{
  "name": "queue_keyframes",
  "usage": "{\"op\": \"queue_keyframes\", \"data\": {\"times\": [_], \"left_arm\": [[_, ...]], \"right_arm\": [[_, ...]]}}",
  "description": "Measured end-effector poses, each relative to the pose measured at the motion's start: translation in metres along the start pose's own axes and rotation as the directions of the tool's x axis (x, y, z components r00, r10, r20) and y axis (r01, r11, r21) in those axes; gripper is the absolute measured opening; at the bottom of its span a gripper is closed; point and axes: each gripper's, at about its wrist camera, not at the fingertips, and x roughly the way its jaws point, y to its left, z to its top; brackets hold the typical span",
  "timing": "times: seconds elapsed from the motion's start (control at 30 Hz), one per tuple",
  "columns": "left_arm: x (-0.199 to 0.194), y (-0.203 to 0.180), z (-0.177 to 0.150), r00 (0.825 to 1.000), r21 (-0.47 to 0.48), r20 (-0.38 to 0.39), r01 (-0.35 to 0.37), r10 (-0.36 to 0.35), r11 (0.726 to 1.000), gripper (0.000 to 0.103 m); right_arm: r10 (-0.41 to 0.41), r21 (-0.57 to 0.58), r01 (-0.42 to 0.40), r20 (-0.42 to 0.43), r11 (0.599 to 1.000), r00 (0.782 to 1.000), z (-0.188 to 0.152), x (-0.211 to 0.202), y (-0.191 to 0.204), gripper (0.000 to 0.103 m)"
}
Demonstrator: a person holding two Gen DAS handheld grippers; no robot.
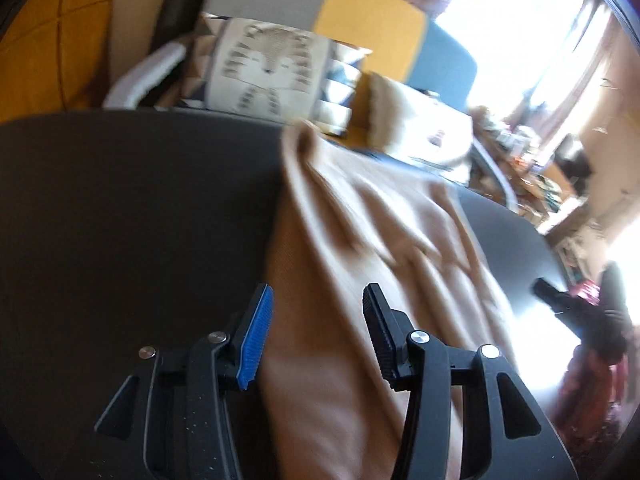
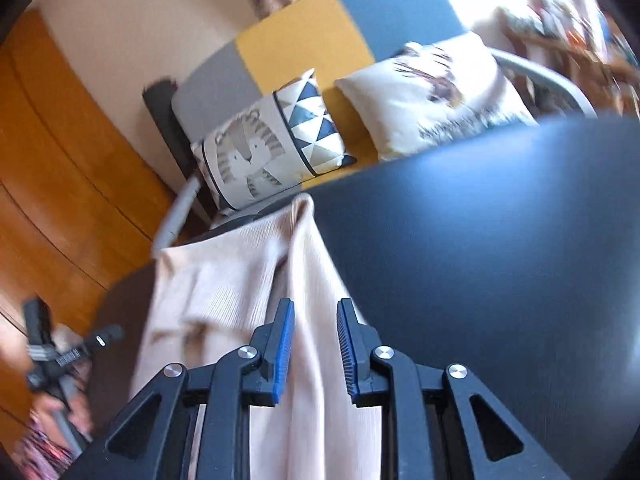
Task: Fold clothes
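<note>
Left gripper [image 1: 318,332] stands open, nothing between its pads; the beige garment [image 1: 360,240] lies directly below and ahead of it on the dark table [image 1: 120,220]. Right gripper [image 2: 316,344] is likewise open and empty above the same garment [image 2: 240,300].

The garment lies as a long strip. Its long axis runs from the near edge of the table to the far edge, roughly in line with both grippers' pointing direction. Its far end reaches the table edge beside the sofa [image 2: 300,40] and its cushions [image 2: 248,152]. Neither gripper is clearly nearer; the left one sits over the strip's left edge, the right one over its right edge. A next grasp probably calls for a descent onto one of these edges.

The left wrist view shows creases across the cloth and the right gripper low at its right margin, blurred. The right wrist view shows the far left corner hanging over the table edge, and the left gripper at its lower left.
</note>
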Motion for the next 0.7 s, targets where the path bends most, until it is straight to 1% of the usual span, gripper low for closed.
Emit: {"op": "queue_keyframes", "data": {"times": [0.07, 0.13, 0.17, 0.3, 0.4, 0.43, 0.47, 0.6, 0.7], "left_arm": [[-0.013, -0.017, -0.029, 0.999, 0.022, -0.001, 0.042, -0.042, 0.999, 0.05], [-0.02, -0.031, -0.053, 0.998, 0.047, -0.012, 0.063, -0.062, 0.997, 0.051], [-0.024, -0.038, -0.065, 0.997, 0.059, -0.018, 0.073, -0.072, 0.996, 0.053], [-0.029, -0.058, -0.099, 0.996, 0.117, -0.058, 0.069, -0.062, 0.991, 0.057], [-0.029, -0.064, -0.112, 0.994, 0.109, -0.086, 0.078, -0.069, 0.991, 0.057], [-0.028, -0.065, -0.115, 0.993, 0.099, -0.094, 0.087, -0.077, 0.991, 0.058], [-0.026, -0.066, -0.118, 0.992, 0.091, -0.1, 0.089, -0.08, 0.992, 0.061], [-0.027, -0.067, -0.123, 0.992, 0.07, -0.099, 0.083, -0.075, 0.994, 0.063], [-0.032, -0.069, -0.121, 0.991, 0.037, -0.089, 0.104, -0.1, 0.994, 0.063]], "right_arm": [[0.012, 0.044, -0.012, 0.003, 0.999, 1.0, -0.029, -0.022, -0.007, 0.021], [0.017, 0.077, -0.017, 0.001, 0.997, 1.0, -0.056, -0.042, -0.009, 0.022], [0.012, 0.082, -0.012, -0.004, 0.997, 1.0, -0.067, -0.049, -0.007, 0.022], [-0.001, 0.062, 0.004, -0.053, 0.998, 0.999, -0.102, -0.067, 0.0, 0.022], [-0.028, 0.014, 0.03, -0.093, 0.999, 0.995, -0.12, -0.075, 0.007, 0.023], [-0.039, -0.005, 0.038, -0.105, 0.999, 0.994, -0.126, -0.077, 0.009, 0.025], [-0.049, -0.024, 0.047, -0.116, 0.999, 0.992, -0.132, -0.079, 0.011, 0.025], [-0.104, -0.083, 0.092, -0.147, 0.992, 0.984, -0.154, -0.089, 0.017, 0.026], [-0.155, -0.104, 0.141, -0.15, 0.985, 0.976, -0.167, -0.098, 0.018, 0.027]]}}
